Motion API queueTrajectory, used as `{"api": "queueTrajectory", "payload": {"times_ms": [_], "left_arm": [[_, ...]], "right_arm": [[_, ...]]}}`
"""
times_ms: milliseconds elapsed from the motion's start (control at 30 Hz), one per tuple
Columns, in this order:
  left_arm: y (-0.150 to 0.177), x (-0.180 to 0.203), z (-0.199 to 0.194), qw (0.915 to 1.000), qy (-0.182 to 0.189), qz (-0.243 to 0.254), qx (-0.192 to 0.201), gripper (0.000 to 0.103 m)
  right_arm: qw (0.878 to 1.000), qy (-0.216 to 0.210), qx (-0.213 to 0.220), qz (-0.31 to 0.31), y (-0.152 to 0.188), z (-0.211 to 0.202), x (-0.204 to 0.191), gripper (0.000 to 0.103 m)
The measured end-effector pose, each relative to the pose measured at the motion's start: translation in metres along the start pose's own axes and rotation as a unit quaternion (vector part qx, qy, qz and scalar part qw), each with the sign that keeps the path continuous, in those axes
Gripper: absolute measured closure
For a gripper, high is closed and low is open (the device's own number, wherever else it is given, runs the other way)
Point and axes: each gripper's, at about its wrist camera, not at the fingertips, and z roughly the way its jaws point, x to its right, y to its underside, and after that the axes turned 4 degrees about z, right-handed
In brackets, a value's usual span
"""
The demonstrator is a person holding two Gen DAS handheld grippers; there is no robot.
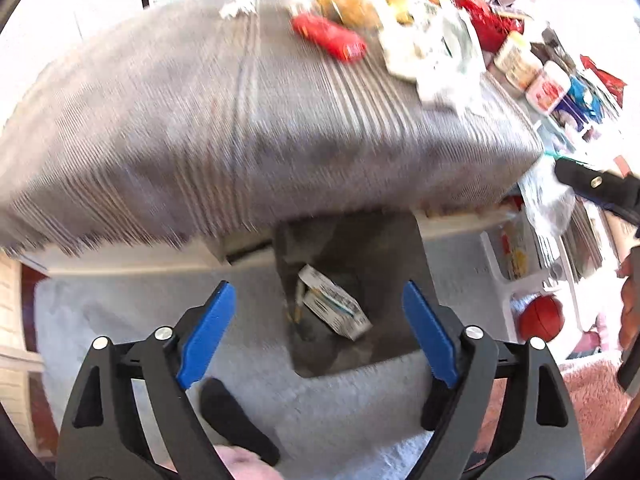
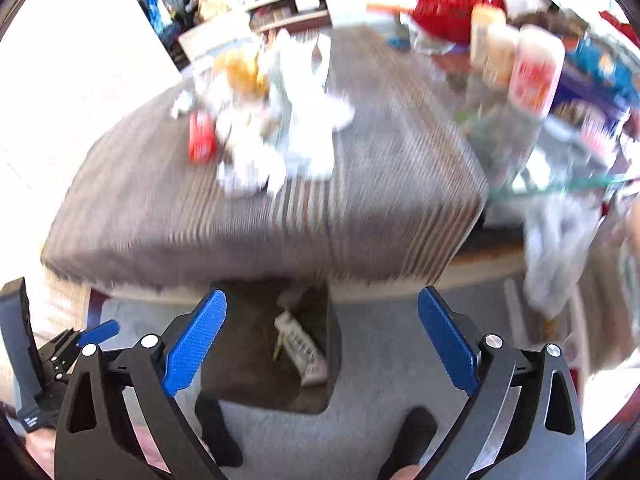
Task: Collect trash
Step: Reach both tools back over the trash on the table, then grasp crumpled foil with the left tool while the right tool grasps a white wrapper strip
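Both the left gripper (image 1: 318,320) and right gripper (image 2: 322,328) hover with jaws spread, empty, above the bin (image 1: 356,240). Trash (image 1: 424,52) remains on the cloth-covered surface (image 1: 200,120); careless reaching might topple nearby jars (image 1: 546,86).

Both views smeared by motion. I can't read the label on the red can (image 1: 330,37) or make out the heap of white wrappers (image 1: 436,52) beside it. Jars (image 1: 534,74) at the table's far side blur together, print illegible. In the right wrist view the striped cloth (image 2: 360,184) streaks, and the wrappers and can melt into one patch. The bin (image 1: 356,292) runs under the table edge, its far rim hidden. Box (image 1: 336,306) in it: lettering too small. The right gripper (image 1: 600,190) is cut off by the left view's edge, the left gripper (image 2: 60,356) by the right view's.
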Motion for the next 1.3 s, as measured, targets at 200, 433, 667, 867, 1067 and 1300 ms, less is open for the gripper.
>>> {"api": "queueTrajectory", "payload": {"times_ms": [200,433,667,867,1067,1300], "left_arm": [[-0.051,-0.016,-0.016,0.9989,-0.028,-0.006,0.038,0.02],[-0.104,-0.001,-0.001,0.9984,-0.008,0.002,0.056,0.021],[-0.125,0.043,0.029,0.9979,0.027,0.036,0.047,0.027],[-0.135,0.072,0.051,0.9964,0.047,0.058,0.042,0.033],[-0.142,0.092,0.064,0.9938,0.075,0.075,0.034,0.054],[-0.142,0.106,0.073,0.992,0.082,0.092,0.024,0.087]], "right_arm": [[0.999,0.014,0.037,0.001,-0.053,-0.011,0.002,0.006],[0.999,-0.011,0.035,0.032,-0.09,0.021,0.001,0.014],[0.999,-0.037,0.016,0.036,-0.107,0.059,-0.005,0.03],[0.998,-0.045,0.021,0.026,-0.121,0.072,-0.014,0.04],[0.999,-0.044,0.004,0.023,-0.125,0.086,-0.008,0.067],[0.999,-0.042,0.006,0.017,-0.126,0.084,-0.005,0.082]]}}
